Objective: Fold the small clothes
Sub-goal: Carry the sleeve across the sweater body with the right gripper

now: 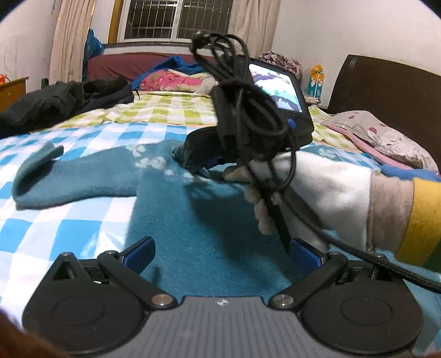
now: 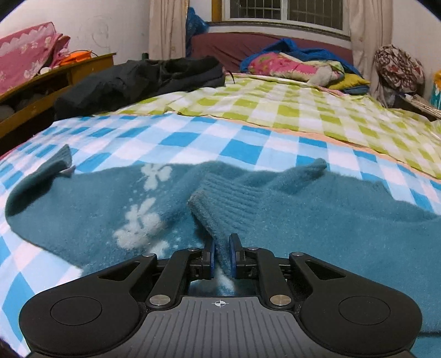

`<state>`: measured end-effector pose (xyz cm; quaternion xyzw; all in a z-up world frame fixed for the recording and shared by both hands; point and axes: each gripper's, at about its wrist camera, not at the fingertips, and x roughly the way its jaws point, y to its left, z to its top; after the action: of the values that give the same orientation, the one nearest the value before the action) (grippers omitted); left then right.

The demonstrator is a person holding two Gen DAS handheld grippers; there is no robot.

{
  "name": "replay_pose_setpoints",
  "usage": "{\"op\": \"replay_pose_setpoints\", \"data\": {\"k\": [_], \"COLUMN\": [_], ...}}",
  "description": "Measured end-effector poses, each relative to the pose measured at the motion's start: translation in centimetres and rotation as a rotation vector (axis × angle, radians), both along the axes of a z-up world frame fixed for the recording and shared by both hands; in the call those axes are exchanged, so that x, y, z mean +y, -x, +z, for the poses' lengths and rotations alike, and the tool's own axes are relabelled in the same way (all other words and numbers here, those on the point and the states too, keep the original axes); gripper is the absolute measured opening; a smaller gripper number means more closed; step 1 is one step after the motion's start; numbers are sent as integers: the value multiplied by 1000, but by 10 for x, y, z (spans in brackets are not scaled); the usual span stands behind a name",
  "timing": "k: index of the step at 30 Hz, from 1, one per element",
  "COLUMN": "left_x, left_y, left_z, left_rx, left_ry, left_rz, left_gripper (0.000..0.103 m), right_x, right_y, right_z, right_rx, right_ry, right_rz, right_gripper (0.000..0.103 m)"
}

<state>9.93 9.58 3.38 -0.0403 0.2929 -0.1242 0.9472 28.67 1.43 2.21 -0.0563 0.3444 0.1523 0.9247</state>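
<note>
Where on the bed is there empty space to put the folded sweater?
The blue-and-white checked sheet is bare between the fuzzy teal sweater and the green checked sheet, which is also mostly bare. It gets crowded farther back: black clothes at the left, bright bedding pile by the window.

Warm indoor light fills both views; the window [image 2: 286, 12] is dark. A hard shadow falls on the teal sweater [image 1: 193, 220]. Fisheye bending and dark corners; mild blur.
</note>
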Motion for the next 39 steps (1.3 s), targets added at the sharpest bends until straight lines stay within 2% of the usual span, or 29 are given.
{"op": "replay_pose_setpoints", "data": {"k": [1, 8, 10, 13, 16, 23, 31, 39], "left_x": [1, 14, 20, 32, 46, 84, 112, 133], "left_y": [0, -2, -3, -4, -5, -8, -12, -16], "left_z": [1, 5, 6, 9, 11, 9, 0, -8], "left_rx": [-3, -31, -39, -53, -70, -92, -87, -69], "left_ry": [-1, -2, -6, 2, 16, 33, 25, 37], "left_rz": [2, 48, 73, 112, 162, 289, 404, 487], "left_gripper": [103, 103, 103, 103, 103, 103, 103, 103], "right_x": [-2, -6, -3, 8, 24, 87, 140, 170], "right_y": [-1, 4, 6, 10, 11, 5, -6, -29], "right_z": [1, 11, 11, 16, 31, 49, 43, 32], "right_rx": [16, 38, 64, 68, 57, 103, 148, 242], "right_ry": [-16, -82, -90, -69, -109, -159, -176, -261], "right_rz": [7, 71, 103, 135, 178, 308, 362, 343], "right_gripper": [21, 27, 35, 35, 35, 35, 35, 39]}}
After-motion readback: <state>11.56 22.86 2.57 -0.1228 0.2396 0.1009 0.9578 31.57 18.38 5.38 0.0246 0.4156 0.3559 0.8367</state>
